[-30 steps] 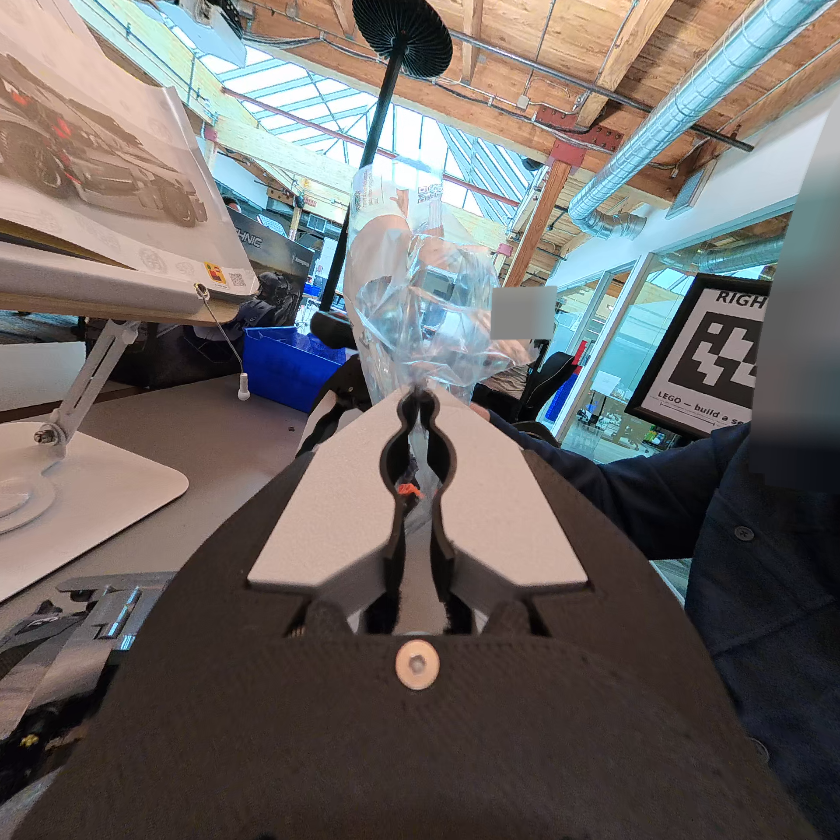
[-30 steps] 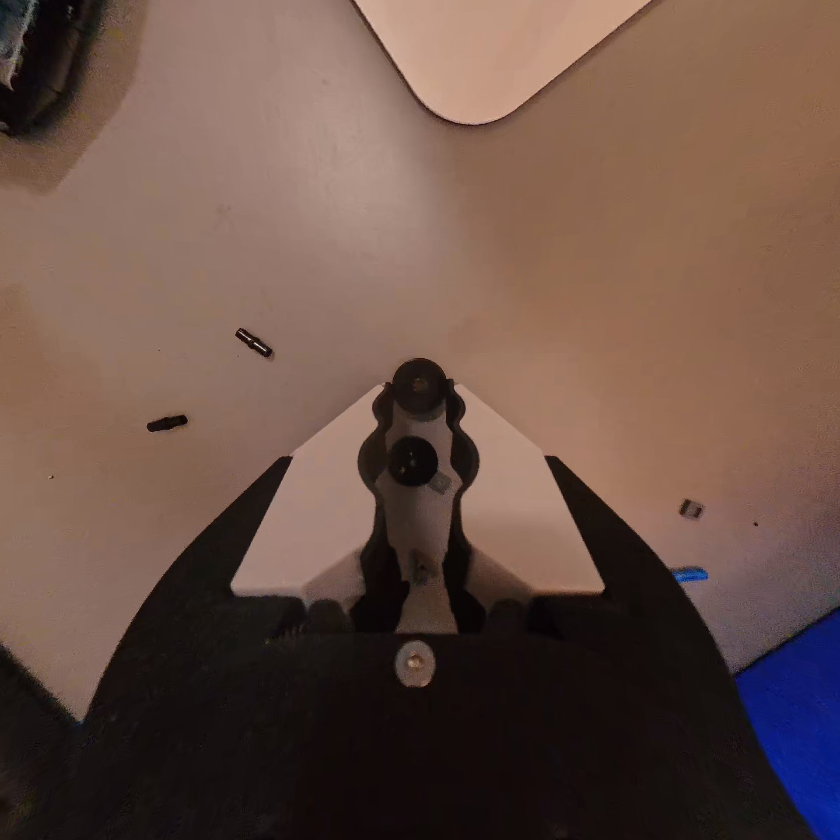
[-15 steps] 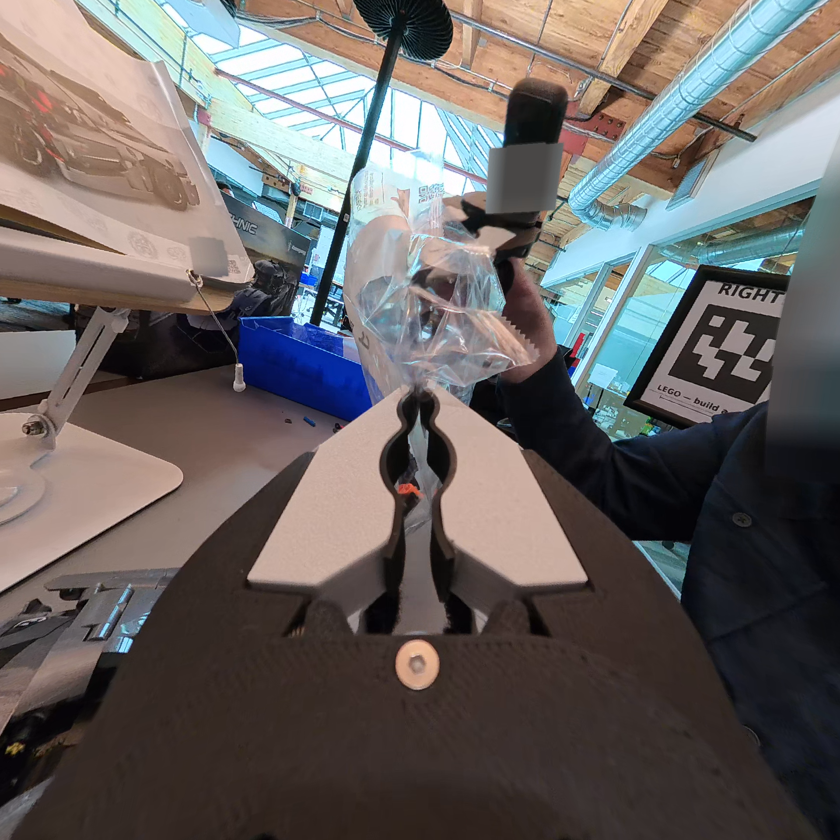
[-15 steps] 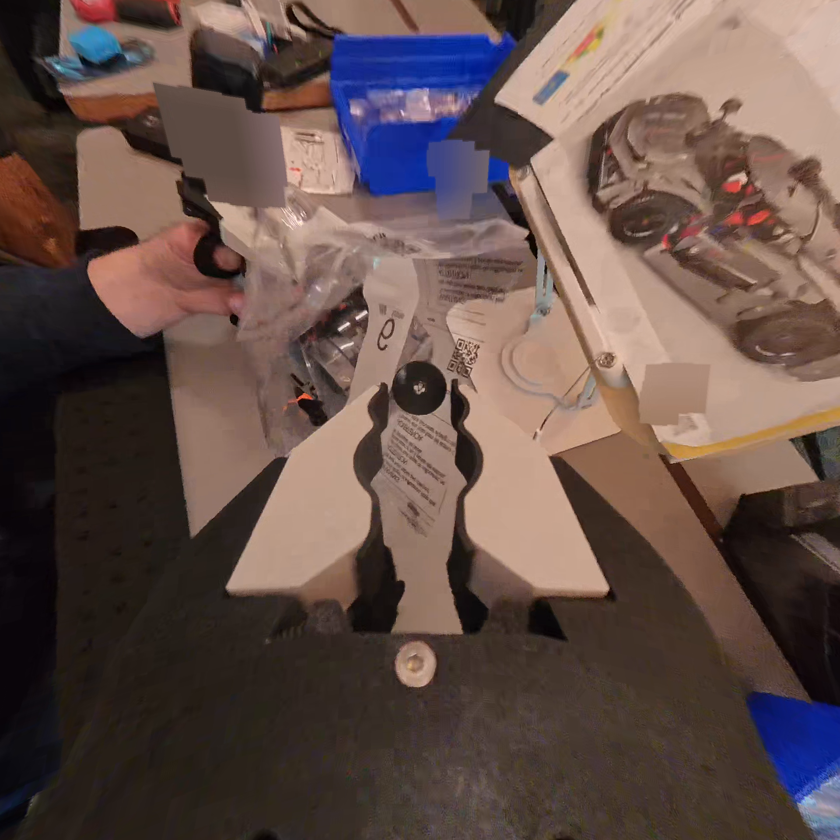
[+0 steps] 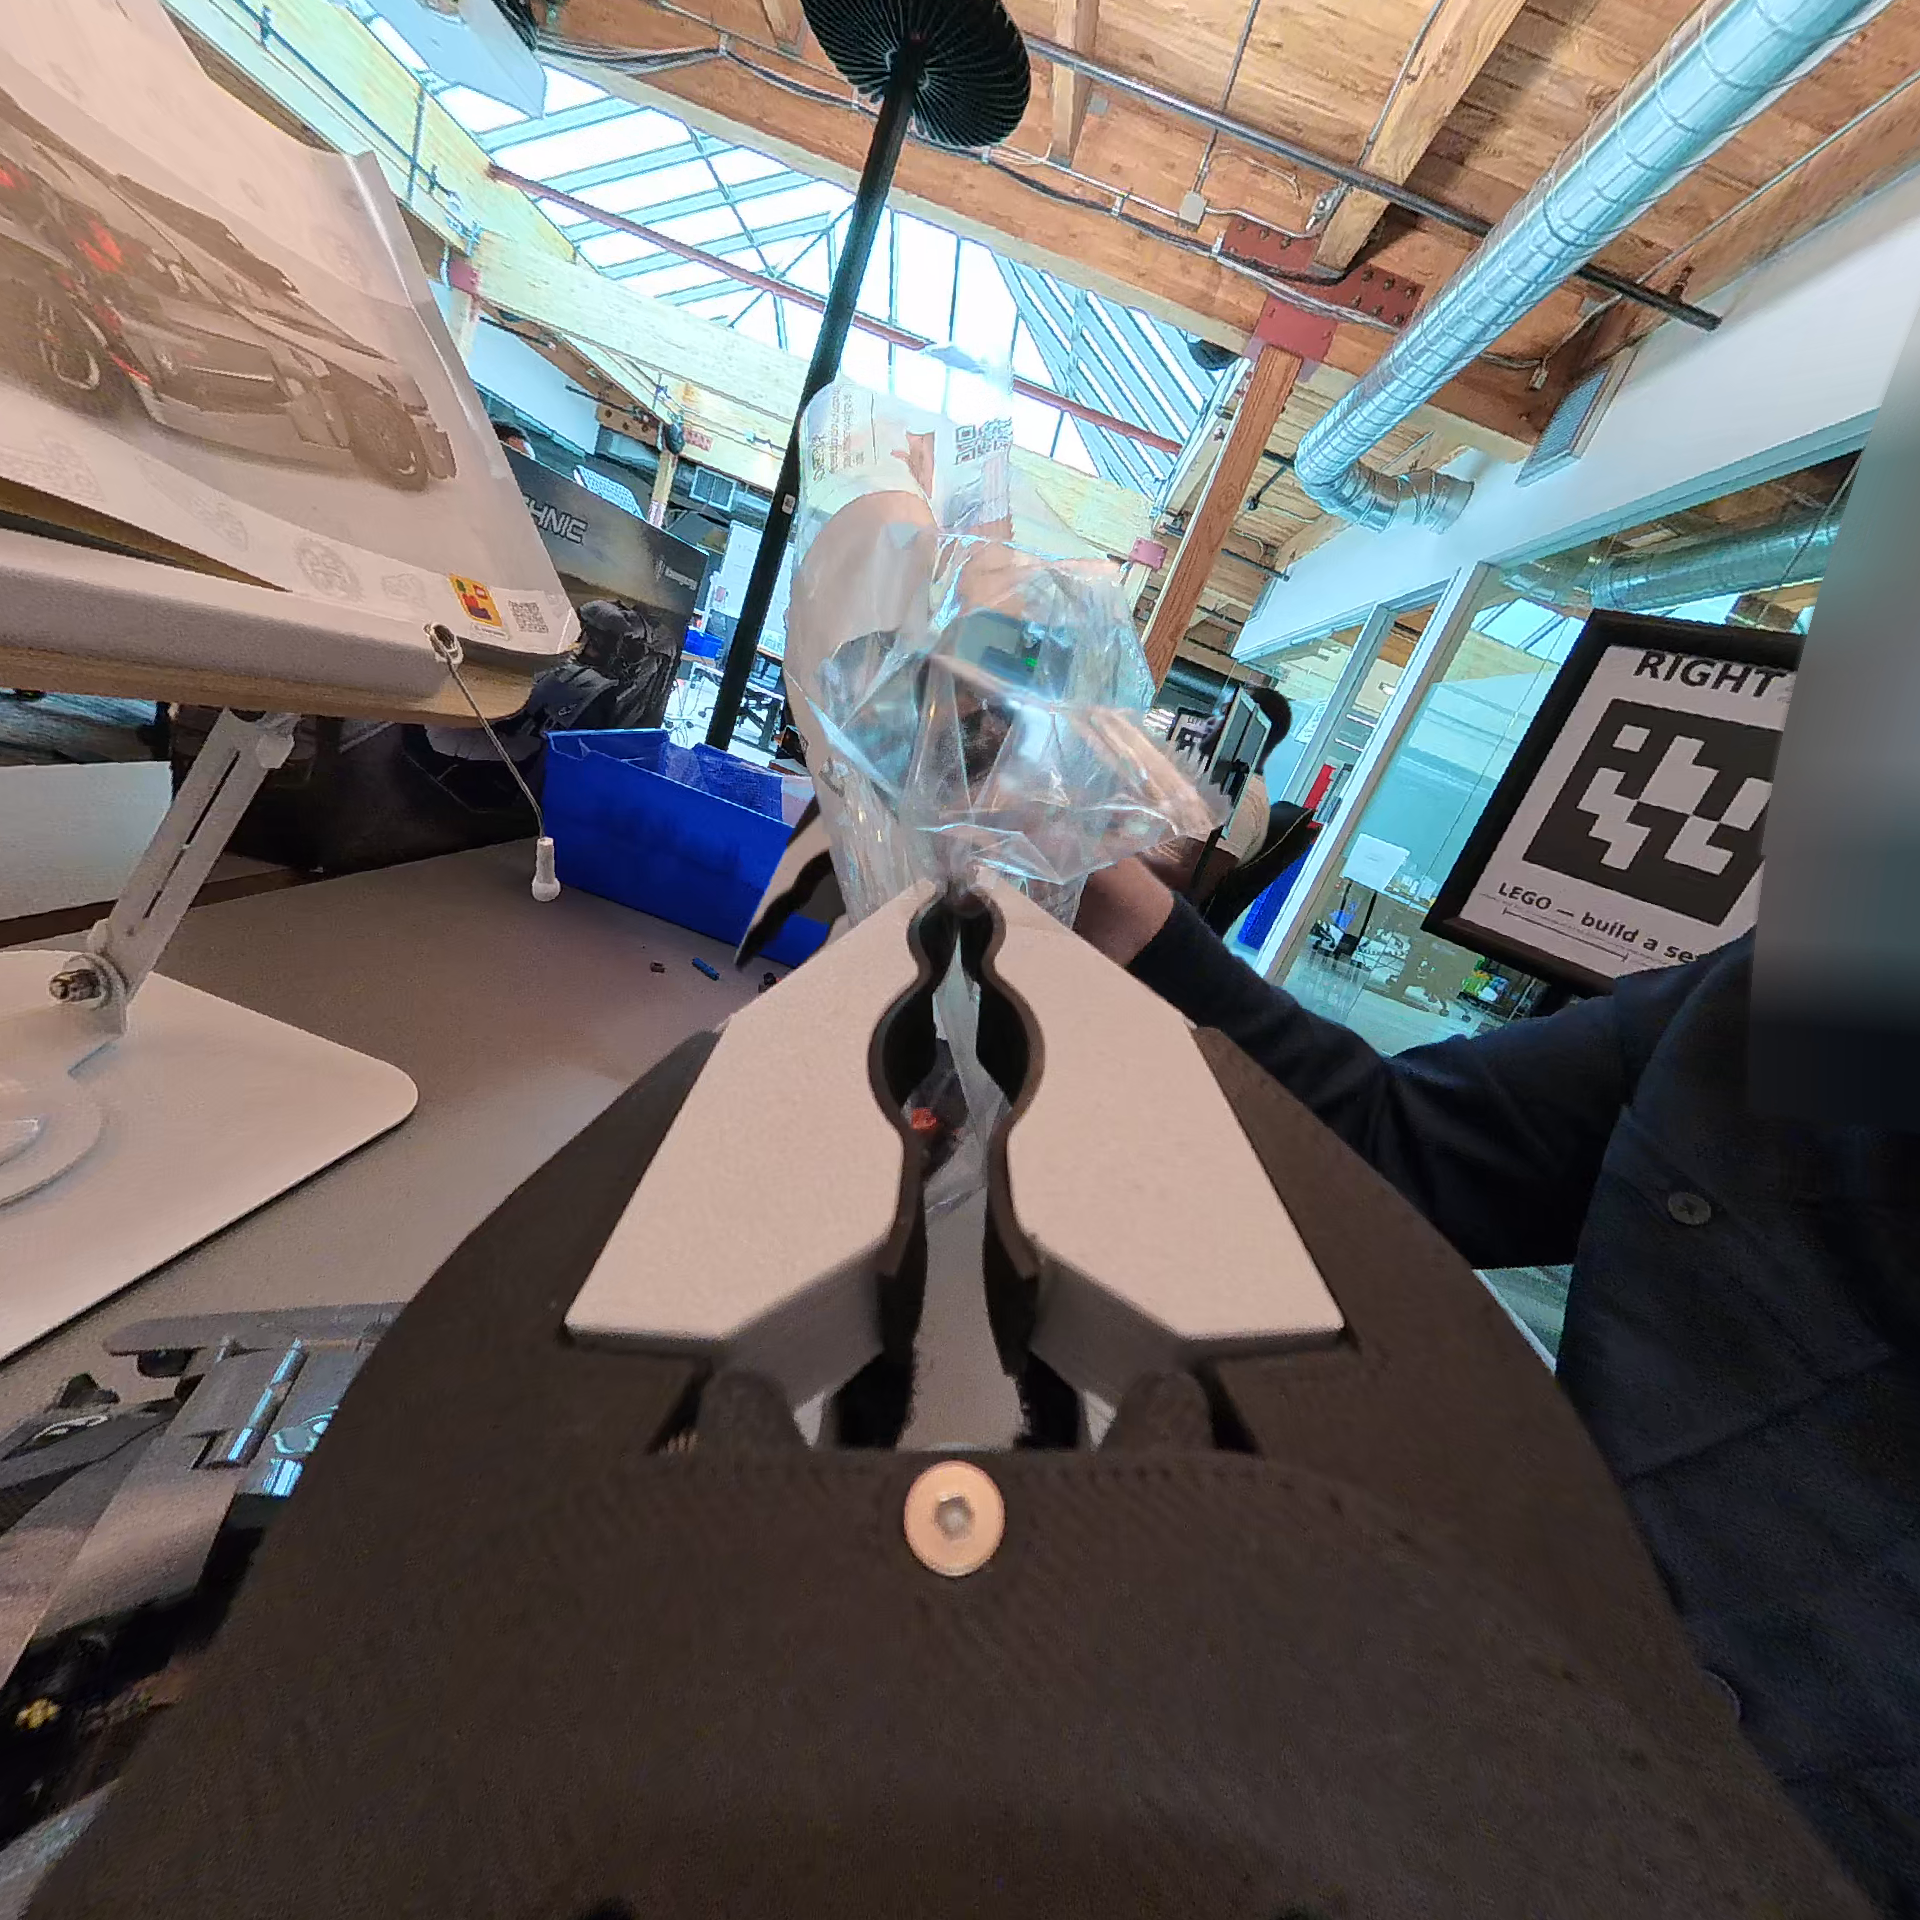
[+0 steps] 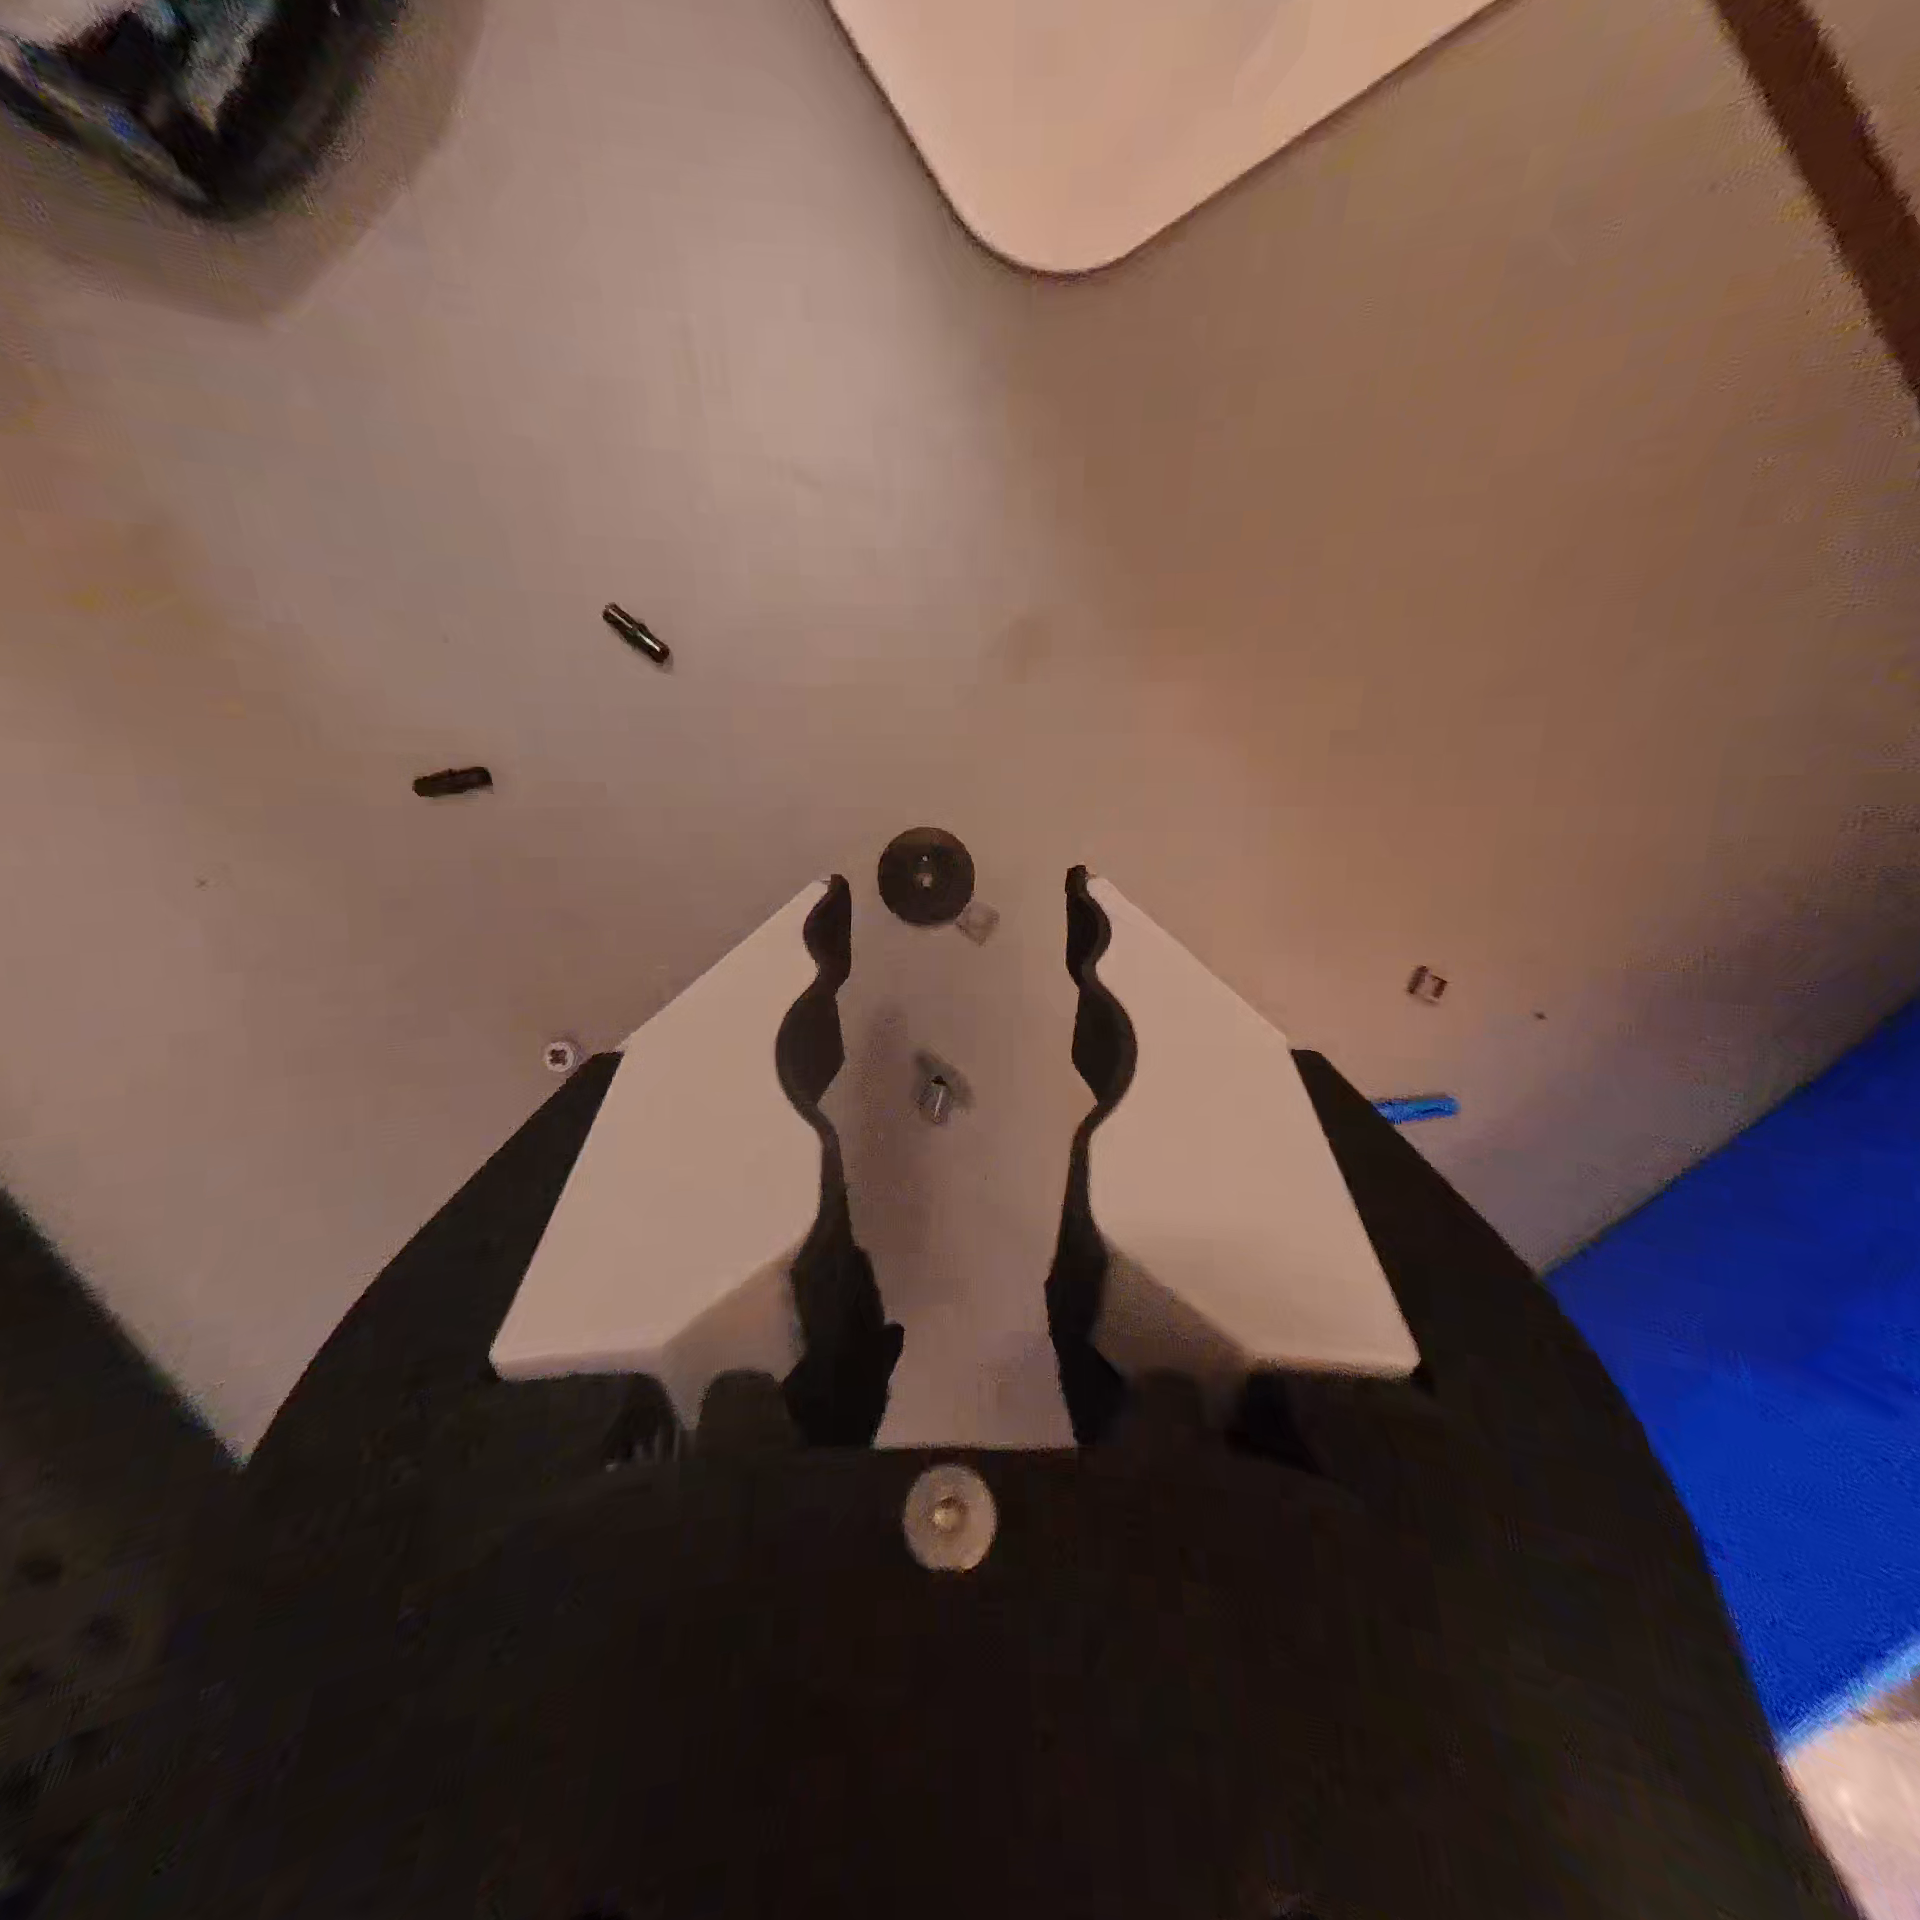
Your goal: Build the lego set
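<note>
My left gripper [image 5: 956, 906] is shut on the neck of a clear plastic bag [image 5: 966, 717] of Lego parts and holds it up above the table. My right gripper [image 6: 956, 878] is open and empty, pointing down at the table [image 6: 1351, 623]. A black round piece [image 6: 925, 875] lies on the table just beyond its fingertips, with a small grey piece [image 6: 979, 921] beside it. Another grey piece [image 6: 935, 1086] lies between the fingers. Two black pins [image 6: 636, 634] [image 6: 452, 781] lie to the left. A blue pin [image 6: 1415, 1108] lies to the right.
An instruction booklet [image 5: 229, 312] rests on a white stand whose base [image 5: 208, 1112] sits at the left, also in the right wrist view [image 6: 1122, 125]. A blue bin [image 5: 665, 821] stands behind. A grey part-built model [image 5: 156, 1434] is lower left. A person's dark sleeve [image 5: 1455, 1122] is at the right. One gripper's finger ends stand about 30 centimetres off the other's. My right gripper's tips are some 12 centimetres from the blue pin [image 6: 1415, 1108].
The right gripper swung up toward the bag, then back down over the table, and opened. The black round piece seen at its tips earlier is no longer between them. The left gripper keeps its hold.
</note>
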A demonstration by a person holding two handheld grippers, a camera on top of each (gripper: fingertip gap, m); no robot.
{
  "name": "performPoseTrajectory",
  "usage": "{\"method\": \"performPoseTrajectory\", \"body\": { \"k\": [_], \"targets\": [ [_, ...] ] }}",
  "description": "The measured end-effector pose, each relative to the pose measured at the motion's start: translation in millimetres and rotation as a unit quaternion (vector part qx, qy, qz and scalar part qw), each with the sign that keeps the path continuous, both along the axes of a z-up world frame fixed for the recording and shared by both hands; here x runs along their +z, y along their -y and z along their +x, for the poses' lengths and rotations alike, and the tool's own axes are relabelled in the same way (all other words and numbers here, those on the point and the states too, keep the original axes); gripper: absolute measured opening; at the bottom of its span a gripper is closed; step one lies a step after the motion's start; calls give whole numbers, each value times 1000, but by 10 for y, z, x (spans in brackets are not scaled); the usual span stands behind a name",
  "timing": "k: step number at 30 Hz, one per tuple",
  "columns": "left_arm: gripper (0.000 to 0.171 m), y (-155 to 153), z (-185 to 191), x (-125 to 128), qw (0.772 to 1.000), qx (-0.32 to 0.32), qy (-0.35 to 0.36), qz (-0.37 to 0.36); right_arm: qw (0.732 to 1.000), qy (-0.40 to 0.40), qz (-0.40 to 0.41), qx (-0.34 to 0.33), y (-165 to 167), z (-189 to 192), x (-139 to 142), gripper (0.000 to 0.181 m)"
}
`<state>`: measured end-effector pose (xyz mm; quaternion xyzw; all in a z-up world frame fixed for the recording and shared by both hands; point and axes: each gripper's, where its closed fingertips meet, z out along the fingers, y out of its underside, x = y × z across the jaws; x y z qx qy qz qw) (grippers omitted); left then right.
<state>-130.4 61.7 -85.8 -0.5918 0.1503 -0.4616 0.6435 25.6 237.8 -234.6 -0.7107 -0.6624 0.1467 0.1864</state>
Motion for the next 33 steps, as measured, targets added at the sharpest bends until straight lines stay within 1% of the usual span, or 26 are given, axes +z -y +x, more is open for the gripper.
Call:
{"method": "performPoseTrajectory", "body": {
  "k": [3, 5, 7, 8, 13, 14, 15, 20, 22, 23, 25, 27, 28, 30, 31, 32, 33],
  "targets": [
    [0, -5, -16, -7, 1000, 4, 0, -1, 999, 43, 3, 25, -2, 12, -261, 36],
    [0, -6, -28, -5, 1000, 6, 1, -1, 998, 47, -10, 51, 63, -14, -354, 32],
    [0, -6, -30, -5, 1000, 6, 1, -1, 997, 57, -18, 47, 72, -13, -422, 29],
    [0, -6, -27, -7, 1000, 5, 0, -1, 997, 55, -18, 43, 58, -22, -418, 24],
    [0, -3, -12, -4, 1000, 3, -1, -1, 997, 63, -19, 34, 45, 9, -426, 18],
    [0, 0, -12, 0, 1000, 3, 0, 0, 997, 59, -26, 35, 58, 2, -416, 13],
    [0, 2, -14, 4, 1000, 3, 0, 1, 998, 49, -30, 37, 70, -21, -387, 0],
    [0, 16, -25, 25, 1000, 4, 2, 5, 999, -8, -27, 33, 88, -116, -52, 0],
    [0, 16, -27, 29, 1000, 4, 3, 5, 997, -42, -43, 44, 180, -266, 61, 25],
    [0, 15, -28, 29, 1000, 4, 3, 5, 995, -53, -52, 60, 265, -356, 80, 31],
    [0, 14, -35, 30, 1000, 6, 4, 6, 992, -69, -59, 90, 474, -571, 65, 31],
    [0, 19, -46, 36, 1000, 7, 4, 7, 992, -63, -44, 104, 617, -788, -31, 36],
    [0, 23, -54, 43, 1000, 9, 5, 8, 992, -64, -33, 105, 651, -905, -72, 38],
    [0, 35, -72, 60, 1000, 11, 7, 11, 991, -57, -38, 111, 738, -1098, -173, 43],
    [0, 40, -83, 69, 1000, 12, 9, 13, 992, -49, -32, 112, 735, -1162, -235, 43],
    [0, 44, -93, 75, 1000, 13, 11, 14, 992, -36, -28, 114, 731, -1195, -304, 39],
    [0, 49, -100, 81, 1000, 13, 13, 15, 992, -26, -36, 119, 760, -1214, -366, 40]
  ]
}}
